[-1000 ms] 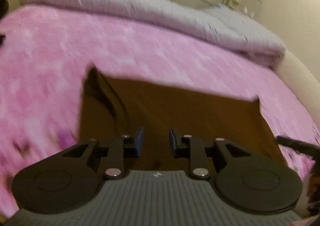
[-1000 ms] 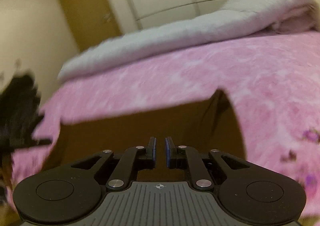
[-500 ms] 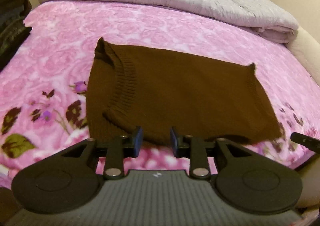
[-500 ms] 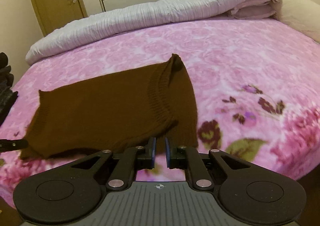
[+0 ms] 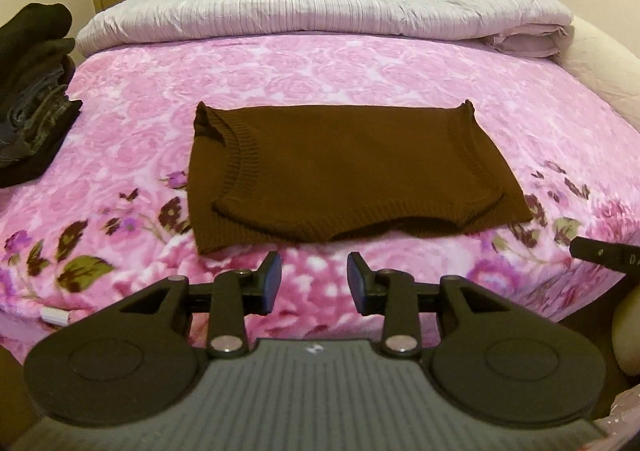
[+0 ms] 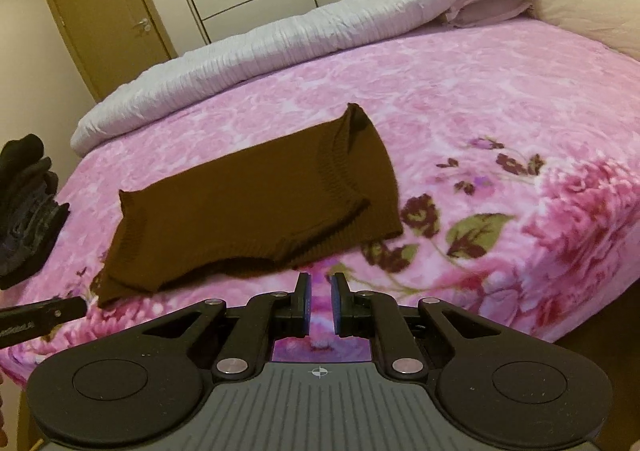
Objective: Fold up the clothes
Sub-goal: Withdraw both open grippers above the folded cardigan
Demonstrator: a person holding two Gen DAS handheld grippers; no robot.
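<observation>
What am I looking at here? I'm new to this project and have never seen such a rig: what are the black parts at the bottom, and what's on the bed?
Each picture comes from a fisheye camera mounted on a hand-held claw, looking forward along its two fingers. A person holds one in each hand; there is no robot arm. The left claw has its fingers apart and empty. The right claw shows a narrower gap, also empty. On the pink floral blanket lies a folded brown sweater. A pile of dark clothes sits at the left, and a rolled pale duvet lies beyond.
</observation>
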